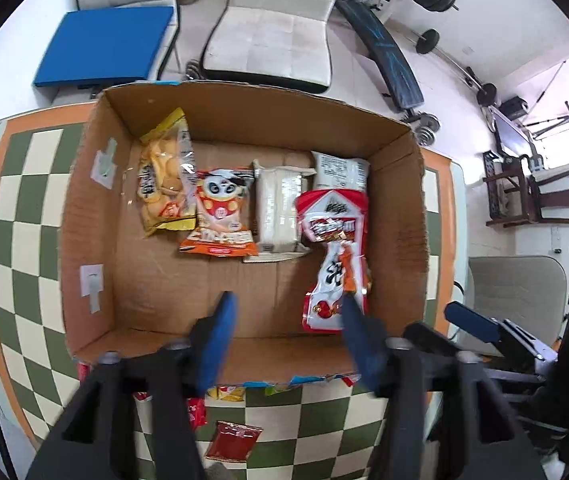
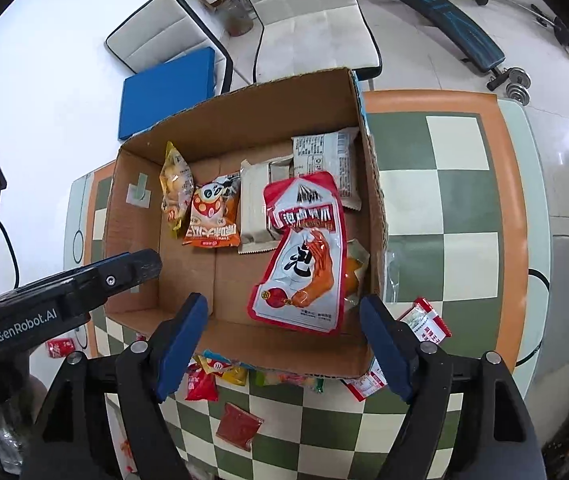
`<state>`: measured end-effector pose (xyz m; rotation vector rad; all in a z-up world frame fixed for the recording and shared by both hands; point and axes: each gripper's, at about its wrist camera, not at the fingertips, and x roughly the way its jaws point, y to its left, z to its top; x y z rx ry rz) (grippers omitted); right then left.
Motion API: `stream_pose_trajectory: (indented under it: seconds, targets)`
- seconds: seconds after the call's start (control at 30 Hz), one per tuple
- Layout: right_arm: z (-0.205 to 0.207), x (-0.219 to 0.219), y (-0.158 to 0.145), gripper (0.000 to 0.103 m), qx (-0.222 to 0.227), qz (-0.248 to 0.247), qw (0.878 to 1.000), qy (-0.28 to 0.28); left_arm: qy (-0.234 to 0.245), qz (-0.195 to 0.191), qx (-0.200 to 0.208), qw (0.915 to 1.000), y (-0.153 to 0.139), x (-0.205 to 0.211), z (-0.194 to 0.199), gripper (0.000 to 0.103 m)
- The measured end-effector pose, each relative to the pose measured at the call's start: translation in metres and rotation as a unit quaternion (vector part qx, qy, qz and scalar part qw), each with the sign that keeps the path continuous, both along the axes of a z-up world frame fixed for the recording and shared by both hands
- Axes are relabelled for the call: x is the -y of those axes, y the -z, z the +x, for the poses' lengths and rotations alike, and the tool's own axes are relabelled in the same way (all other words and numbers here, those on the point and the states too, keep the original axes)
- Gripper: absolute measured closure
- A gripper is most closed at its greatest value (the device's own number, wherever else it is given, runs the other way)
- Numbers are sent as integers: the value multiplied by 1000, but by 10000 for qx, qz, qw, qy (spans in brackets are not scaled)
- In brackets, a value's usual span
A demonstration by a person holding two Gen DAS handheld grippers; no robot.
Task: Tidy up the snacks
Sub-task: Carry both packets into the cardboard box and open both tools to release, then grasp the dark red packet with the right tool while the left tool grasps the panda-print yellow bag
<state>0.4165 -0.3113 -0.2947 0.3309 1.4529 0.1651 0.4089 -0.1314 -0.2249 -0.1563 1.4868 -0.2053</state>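
Observation:
An open cardboard box (image 1: 244,120) stands on the checkered table. Across its floor lie a yellow bag (image 1: 166,176), an orange panda bag (image 1: 222,212), a beige packet (image 1: 276,208) and a white packet (image 1: 340,172). A long red-and-white pouch (image 1: 336,248) lies at the box's right side, partly over the white packet (image 2: 326,160). My left gripper (image 1: 287,304) hangs open over the box's near part, its right finger in front of the pouch's lower end. Above the near wall my right gripper (image 2: 283,300) stands open, and the pouch (image 2: 304,248) lies free beyond its fingers.
Loose snacks lie on the table (image 2: 464,208) in front of the box: a dark red sachet (image 2: 240,426), a red-and-white pack (image 2: 424,320) and several small packets (image 2: 220,372). White chairs, a blue pad and a weight bench stand behind the table.

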Motion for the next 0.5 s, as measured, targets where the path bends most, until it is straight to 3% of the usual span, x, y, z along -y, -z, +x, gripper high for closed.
stream_pose_trajectory:
  seconds: [0.07, 0.37, 0.5]
  targets:
    - [-2, 1, 0, 18, 4, 21, 10000, -40, -72, 59, 101, 9999, -2, -4, -5, 14]
    - [-26, -8, -5, 10, 292, -13, 9995, -106, -276, 96, 240, 9993, -2, -31, -45, 12]
    - [-51, -15, 2, 9, 196, 86, 9998, 6, -437, 401, 276, 9979, 3, -56, -75, 12]
